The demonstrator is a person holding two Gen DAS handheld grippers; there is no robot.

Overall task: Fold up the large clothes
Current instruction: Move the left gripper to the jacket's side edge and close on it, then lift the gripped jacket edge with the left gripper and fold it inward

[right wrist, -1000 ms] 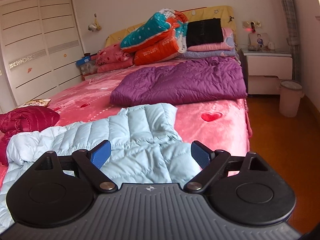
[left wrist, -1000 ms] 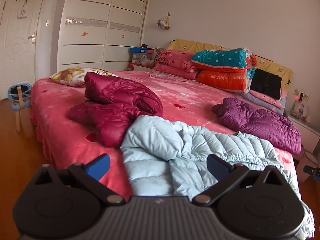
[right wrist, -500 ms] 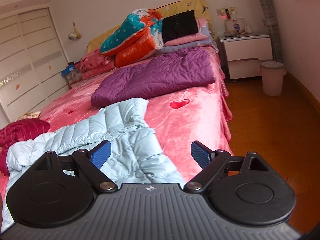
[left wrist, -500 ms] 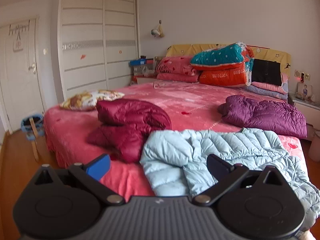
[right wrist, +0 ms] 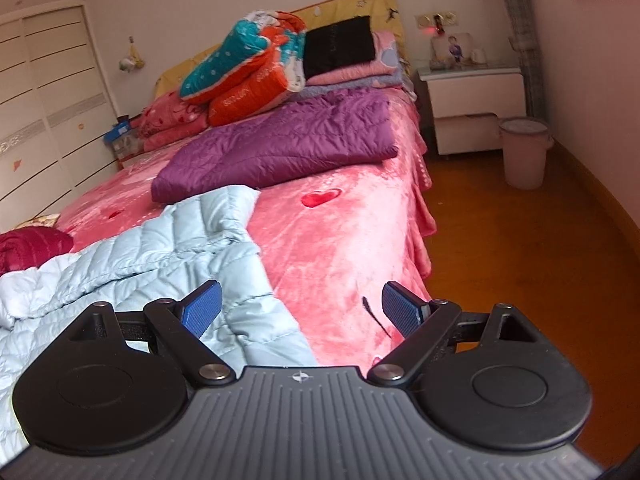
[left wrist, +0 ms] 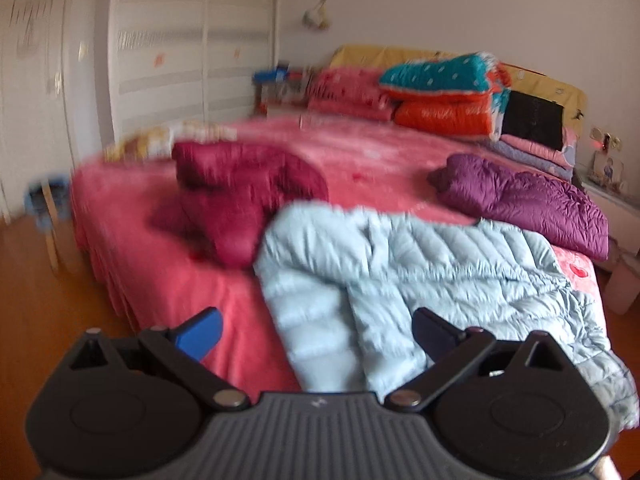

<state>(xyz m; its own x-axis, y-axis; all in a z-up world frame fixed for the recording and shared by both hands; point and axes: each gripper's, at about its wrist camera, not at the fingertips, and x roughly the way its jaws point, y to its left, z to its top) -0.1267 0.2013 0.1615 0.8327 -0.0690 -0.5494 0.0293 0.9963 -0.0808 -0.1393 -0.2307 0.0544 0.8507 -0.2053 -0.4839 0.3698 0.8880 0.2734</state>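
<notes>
Grippers both empty, jaws apart: left gripper [left wrist: 316, 330], right gripper [right wrist: 300, 310]. Light blue down jacket [left wrist: 420, 268] crumpled at near edge of pink bed [right wrist: 344, 240]. Left view alone shows dark red jacket [left wrist: 240, 200] whole, beside blue one. Purple jacket [right wrist: 288, 144] beyond. Right view alone shows nightstand [right wrist: 476, 100], bin [right wrist: 524, 152].

A pale blue quilted down jacket [left wrist: 420, 264] lies rumpled and spread across the near edge of the pink bed [right wrist: 344, 240], unfolded.
</notes>
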